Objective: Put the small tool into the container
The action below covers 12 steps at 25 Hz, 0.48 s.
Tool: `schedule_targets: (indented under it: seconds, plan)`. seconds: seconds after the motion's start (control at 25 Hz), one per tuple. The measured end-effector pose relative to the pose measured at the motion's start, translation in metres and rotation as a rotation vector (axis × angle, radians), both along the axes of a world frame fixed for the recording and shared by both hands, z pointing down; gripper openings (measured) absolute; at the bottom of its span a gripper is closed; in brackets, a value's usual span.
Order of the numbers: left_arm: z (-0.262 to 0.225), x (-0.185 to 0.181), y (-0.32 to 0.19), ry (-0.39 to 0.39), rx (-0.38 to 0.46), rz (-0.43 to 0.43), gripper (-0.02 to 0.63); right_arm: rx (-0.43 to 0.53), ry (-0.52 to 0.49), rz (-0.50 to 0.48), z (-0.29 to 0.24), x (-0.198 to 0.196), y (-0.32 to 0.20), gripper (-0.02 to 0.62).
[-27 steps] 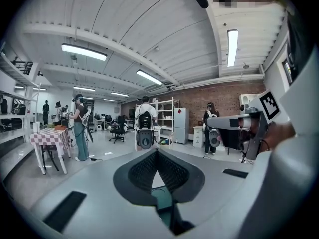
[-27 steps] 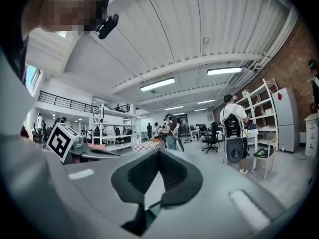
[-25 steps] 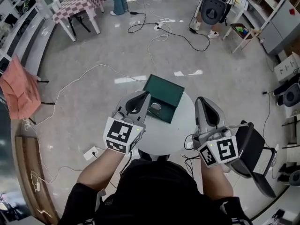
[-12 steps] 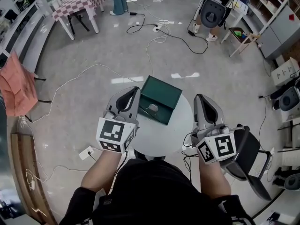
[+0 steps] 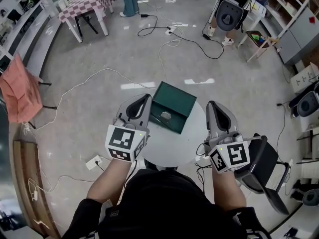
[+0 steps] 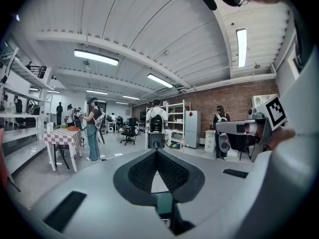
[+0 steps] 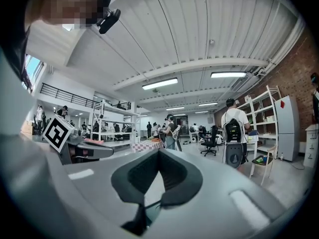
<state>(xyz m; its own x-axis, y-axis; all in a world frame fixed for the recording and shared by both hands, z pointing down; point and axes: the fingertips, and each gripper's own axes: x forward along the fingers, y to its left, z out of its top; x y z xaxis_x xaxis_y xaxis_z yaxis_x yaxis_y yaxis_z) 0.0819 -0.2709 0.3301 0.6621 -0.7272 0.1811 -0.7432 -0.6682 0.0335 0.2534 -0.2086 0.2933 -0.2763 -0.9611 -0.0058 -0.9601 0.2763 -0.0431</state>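
Note:
A dark green box (image 5: 175, 99), the container, sits open on a small round white table (image 5: 192, 138). A small pale metallic tool (image 5: 165, 116) lies inside it near the front wall. My left gripper (image 5: 146, 98) hovers at the box's left edge, jaws together with nothing between them. My right gripper (image 5: 215, 105) is held right of the box, over the table's right rim, also shut and empty. In the left gripper view the left gripper (image 6: 157, 152) points out over the room. The right gripper (image 7: 159, 151) in its own view does the same.
A black chair (image 5: 264, 158) stands just right of the table. Cables (image 5: 164, 44) run across the grey floor. A checkered table (image 5: 84, 1), a shelf unit (image 5: 279, 19) and people (image 6: 156, 126) stand farther off. A power strip (image 5: 92, 162) lies on the floor left of the table.
My left gripper has drawn a little to the left, away from the box's top. The right gripper has stayed almost in place. The tool still lies in the box.

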Motion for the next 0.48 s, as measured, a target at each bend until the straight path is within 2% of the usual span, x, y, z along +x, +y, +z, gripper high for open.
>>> schedule_targets:
  seconds: [0.48]
  plan:
    - [-0.0027, -0.003, -0.0046, 0.006, -0.005, -0.002, 0.003, -0.019, 0.004, -0.011, 0.0, -0.0059, -0.0031, 0.008]
